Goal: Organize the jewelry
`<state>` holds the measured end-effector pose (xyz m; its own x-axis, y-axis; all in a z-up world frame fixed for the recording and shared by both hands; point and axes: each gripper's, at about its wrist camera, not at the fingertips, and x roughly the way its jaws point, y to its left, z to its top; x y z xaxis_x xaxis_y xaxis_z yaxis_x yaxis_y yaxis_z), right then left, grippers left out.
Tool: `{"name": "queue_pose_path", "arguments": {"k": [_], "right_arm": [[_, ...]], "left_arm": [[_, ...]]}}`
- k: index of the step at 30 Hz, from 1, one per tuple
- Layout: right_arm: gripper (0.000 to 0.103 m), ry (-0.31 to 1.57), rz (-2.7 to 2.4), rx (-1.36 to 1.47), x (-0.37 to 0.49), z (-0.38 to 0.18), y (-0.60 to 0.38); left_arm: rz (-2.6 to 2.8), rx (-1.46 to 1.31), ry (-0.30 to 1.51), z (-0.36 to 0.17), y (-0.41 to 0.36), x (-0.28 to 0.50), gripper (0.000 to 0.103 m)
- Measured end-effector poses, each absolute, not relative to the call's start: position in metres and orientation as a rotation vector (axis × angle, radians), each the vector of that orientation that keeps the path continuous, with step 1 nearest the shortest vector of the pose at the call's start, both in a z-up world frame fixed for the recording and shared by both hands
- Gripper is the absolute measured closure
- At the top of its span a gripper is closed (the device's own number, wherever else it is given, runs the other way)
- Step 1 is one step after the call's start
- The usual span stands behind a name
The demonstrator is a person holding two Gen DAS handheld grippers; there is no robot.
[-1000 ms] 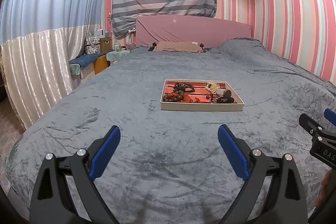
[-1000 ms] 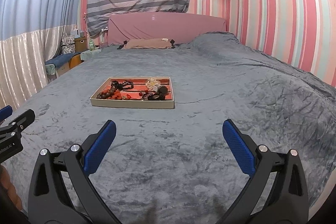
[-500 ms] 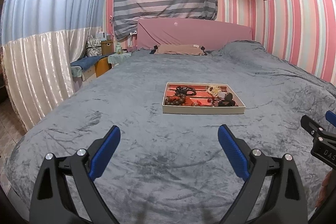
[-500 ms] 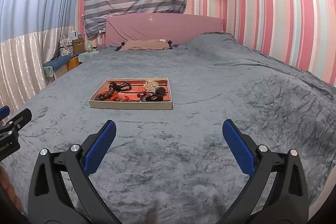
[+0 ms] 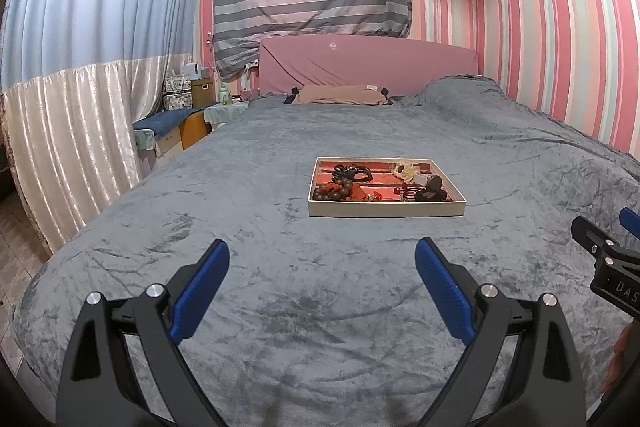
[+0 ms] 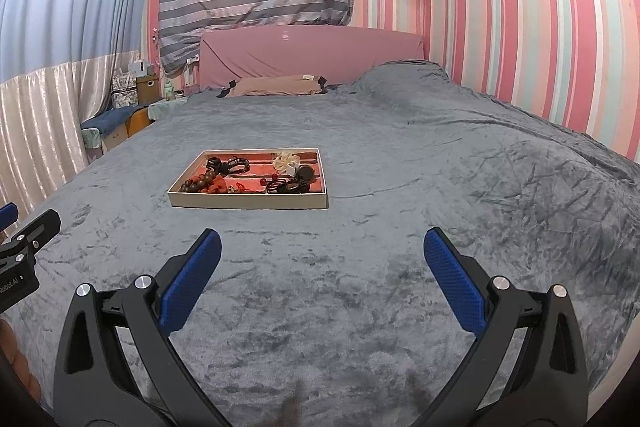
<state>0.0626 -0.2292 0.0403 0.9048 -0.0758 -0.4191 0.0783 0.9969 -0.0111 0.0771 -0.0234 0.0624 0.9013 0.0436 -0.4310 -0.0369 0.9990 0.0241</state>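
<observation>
A shallow cream tray with a red lining (image 5: 384,207) (image 6: 248,202) lies on the grey bedspread, well ahead of both grippers. It holds a dark bead bracelet (image 5: 332,189) (image 6: 198,182), black hair ties (image 5: 352,171) (image 6: 230,164), a cream fabric flower (image 5: 406,171) (image 6: 285,161) and dark clips (image 5: 426,191) (image 6: 290,183). My left gripper (image 5: 322,273) is open and empty above the bedspread. My right gripper (image 6: 322,263) is open and empty too. Each gripper's edge shows in the other's view.
The grey velvet bedspread (image 5: 280,267) covers the whole bed. A pink headboard (image 5: 368,67) and a tan pillow (image 5: 340,94) lie at the far end. A curtain (image 5: 72,131) and a bedside stand (image 5: 176,131) are on the left, a striped wall on the right.
Both views have tilted up and drawn slightly back, so the tray sits a little lower in frame. Both grippers stay open.
</observation>
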Motion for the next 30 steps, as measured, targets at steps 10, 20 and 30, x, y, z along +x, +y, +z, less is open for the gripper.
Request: {"name": "queue_pose_path", "arguments": {"k": [10, 20, 30], "right_arm": [[0.004, 0.43, -0.081, 0.006, 0.0622, 0.0405, -0.2297], [0.004, 0.429, -0.087, 0.007, 0.0629, 0.0373, -0.2303], [0.004, 0.43, -0.087, 0.007, 0.0636, 0.0369, -0.2312]], "left_arm": [[0.041, 0.018, 0.448, 0.0638, -0.0246, 0.0776, 0.011], [0.042, 0.018, 0.447, 0.0639, -0.0242, 0.0776, 0.011], [0.045, 0.022, 0.449, 0.0632, -0.023, 0.0782, 0.011]]}}
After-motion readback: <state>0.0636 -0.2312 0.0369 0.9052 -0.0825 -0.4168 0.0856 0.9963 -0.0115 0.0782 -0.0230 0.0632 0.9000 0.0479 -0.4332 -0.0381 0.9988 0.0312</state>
